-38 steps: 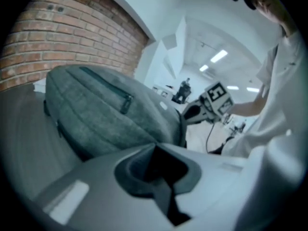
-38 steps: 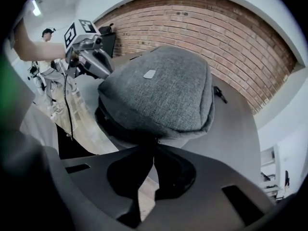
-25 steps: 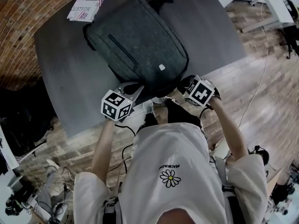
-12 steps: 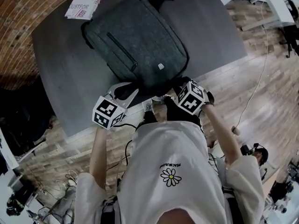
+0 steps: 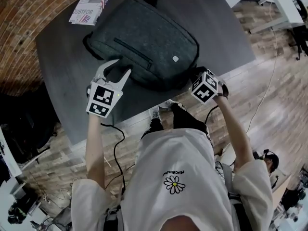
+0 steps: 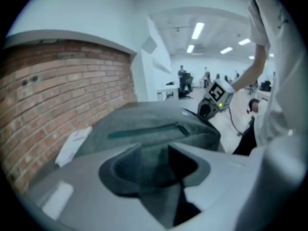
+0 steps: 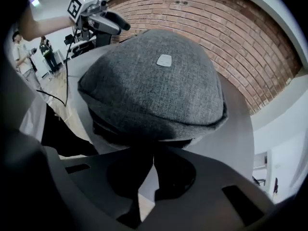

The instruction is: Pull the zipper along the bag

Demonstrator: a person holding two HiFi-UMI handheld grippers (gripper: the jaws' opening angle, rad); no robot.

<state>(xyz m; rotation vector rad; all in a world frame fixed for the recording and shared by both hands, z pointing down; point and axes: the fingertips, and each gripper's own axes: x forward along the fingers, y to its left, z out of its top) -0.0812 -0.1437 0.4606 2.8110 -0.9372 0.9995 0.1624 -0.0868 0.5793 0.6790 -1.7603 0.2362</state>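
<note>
Grey felt backpack (image 5: 144,42) was set on dark table (image 5: 62,71). Right gripper (image 7: 153,153) was shut at backpack's near seam, pull unconfirmed. Jaws of left gripper (image 5: 122,66) were just opened wide, empty, at backpack's left corner; fabric should be clamped there before pulling.

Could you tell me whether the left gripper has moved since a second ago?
Yes: the left gripper moved left and further onto the table, towards the booklet; its jaws have just been opening, gripping nothing.
</note>
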